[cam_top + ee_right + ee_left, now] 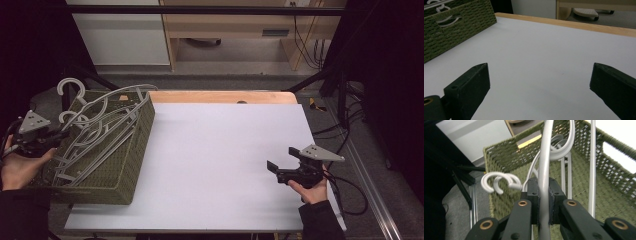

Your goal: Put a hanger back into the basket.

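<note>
Closest to my lens in the left gripper view, a pale grey hanger bar point(544, 177) runs straight up between my two black jaws, which are clamped on it. Its lower end is cut off at the frame's bottom edge, and its top leaves the frame, so I can't trace which hook belongs to it. Behind it, more grey hangers point(95, 132) lie piled in the green woven basket point(127, 165), hooks point(499, 182) poking over the wall. From above, my left gripper point(37, 135) sits at the basket's left rim, partly lost against the dark edge. My right gripper point(295, 170) hovers over the white table point(215, 165), well apart from the basket, jaws wide with nothing between.
</note>
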